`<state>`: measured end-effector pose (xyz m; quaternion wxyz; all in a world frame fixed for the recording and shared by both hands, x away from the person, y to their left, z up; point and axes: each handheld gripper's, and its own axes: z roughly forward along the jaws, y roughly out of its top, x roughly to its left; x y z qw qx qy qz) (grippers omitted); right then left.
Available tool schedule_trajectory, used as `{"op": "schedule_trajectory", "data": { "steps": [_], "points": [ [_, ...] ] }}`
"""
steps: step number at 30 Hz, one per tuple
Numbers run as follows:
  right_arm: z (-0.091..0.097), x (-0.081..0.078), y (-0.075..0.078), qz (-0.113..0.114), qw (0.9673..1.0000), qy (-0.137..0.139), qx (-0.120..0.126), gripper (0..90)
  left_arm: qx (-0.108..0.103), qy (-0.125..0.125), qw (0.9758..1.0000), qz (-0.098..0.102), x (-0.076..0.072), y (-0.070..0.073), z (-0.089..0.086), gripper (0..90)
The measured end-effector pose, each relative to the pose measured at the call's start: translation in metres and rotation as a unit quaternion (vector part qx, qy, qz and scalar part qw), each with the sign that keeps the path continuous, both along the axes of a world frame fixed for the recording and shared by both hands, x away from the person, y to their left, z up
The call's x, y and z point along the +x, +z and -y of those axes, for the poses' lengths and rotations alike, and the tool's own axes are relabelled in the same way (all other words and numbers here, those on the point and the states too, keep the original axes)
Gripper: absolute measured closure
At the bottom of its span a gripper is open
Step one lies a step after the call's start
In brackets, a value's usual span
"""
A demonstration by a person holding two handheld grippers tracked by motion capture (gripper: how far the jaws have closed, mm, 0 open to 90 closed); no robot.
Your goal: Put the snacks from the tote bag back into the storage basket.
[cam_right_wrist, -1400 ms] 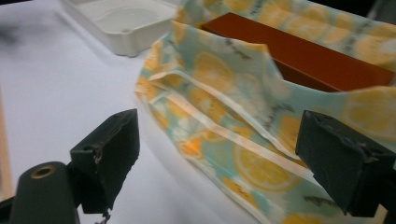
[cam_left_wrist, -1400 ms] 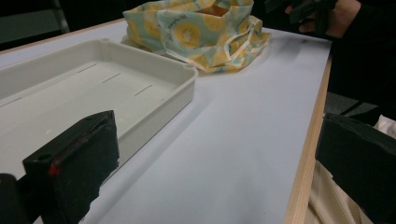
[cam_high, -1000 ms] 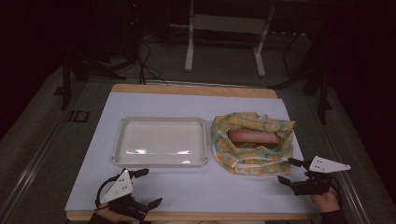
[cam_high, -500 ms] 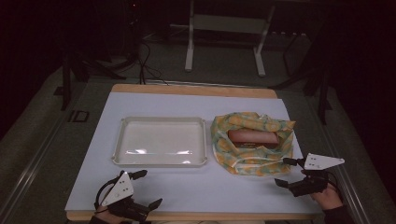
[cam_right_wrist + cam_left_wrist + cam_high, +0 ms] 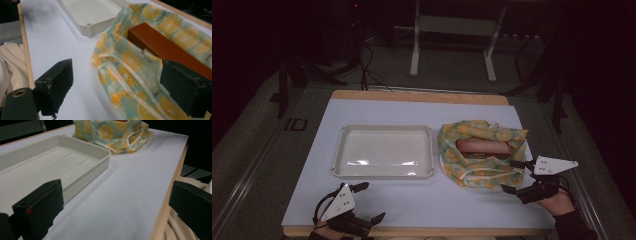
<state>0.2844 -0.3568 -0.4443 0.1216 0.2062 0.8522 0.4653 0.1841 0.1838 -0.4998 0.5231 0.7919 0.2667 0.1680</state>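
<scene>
A lemon-print cloth bag (image 5: pixel 477 150) lies open on the right of the table with a long red-brown box (image 5: pixel 482 146) inside it. In the right gripper view the box (image 5: pixel 160 47) rests in the cloth (image 5: pixel 130 72). My right gripper (image 5: pixel 510 176) hovers at the bag's right edge. Its jaws have just been opening and stand wide. The cloth rim lies between them (image 5: pixel 117 85) with neither pad pressing on it. My left gripper (image 5: pixel 373 201) is open near the table's front edge, and nothing is between its jaws (image 5: pixel 112 207).
An empty white tray (image 5: pixel 384 172) sits left of the bag; its corner (image 5: pixel 100 160) is ahead of the left gripper. The white table's wooden front edge (image 5: pixel 167 202) runs close to both hands. Dark stands and cables lie beyond the table.
My right gripper has lifted slightly and drifted a little left along the bag's edge. The left gripper has stayed where it was.
</scene>
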Motion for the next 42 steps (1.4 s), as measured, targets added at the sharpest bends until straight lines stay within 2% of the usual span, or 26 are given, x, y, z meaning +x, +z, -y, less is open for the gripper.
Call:
{"op": "schedule_trajectory", "data": {
  "steps": [2, 6, 12, 21, 26, 32, 35, 42],
  "points": [
    [-0.001, 0.001, 0.003, 0.005, 1.0000, 0.002, -0.002, 11.5, 0.000, -0.001, 1.0000, 0.000, 0.000, 0.000, 0.000, 0.0],
    [-0.002, 0.008, 0.019, 0.022, 0.9997, 0.013, 0.002, 13.0, 0.000, -0.011, 0.9999, -0.001, 0.000, 0.000, 0.001, 0.0],
    [-0.002, 0.019, 0.038, 0.042, 0.9990, 0.014, 0.003, 13.9, -0.003, -0.013, 0.9999, -0.003, 0.001, 0.000, 0.001, 0.0],
    [-0.003, 0.037, 0.054, 0.051, 0.9985, 0.017, -0.003, 14.8, -0.004, -0.014, 0.9999, -0.005, 0.001, -0.001, 0.001, 0.0],
    [-0.003, 0.047, 0.060, 0.048, 0.9987, 0.019, -0.003, 16.4, -0.004, -0.014, 0.9999, -0.006, 0.001, -0.001, 0.001, 0.0],
    [0.000, 0.062, 0.062, 0.042, 0.9989, 0.013, -0.015, 17.0, -0.003, -0.014, 0.9999, -0.006, 0.001, -0.001, 0.001, 0.0],
    [0.001, 0.067, 0.063, 0.049, 0.9985, 0.012, -0.022, 20.2, -0.003, -0.014, 0.9999, -0.007, 0.000, -0.001, 0.000, 0.0],
    [0.000, 0.091, 0.061, 0.062, 0.9954, 0.016, -0.071, 29.0, -0.002, -0.014, 0.9999, -0.008, -0.001, -0.001, 0.000, 0.0]
  ]
}}
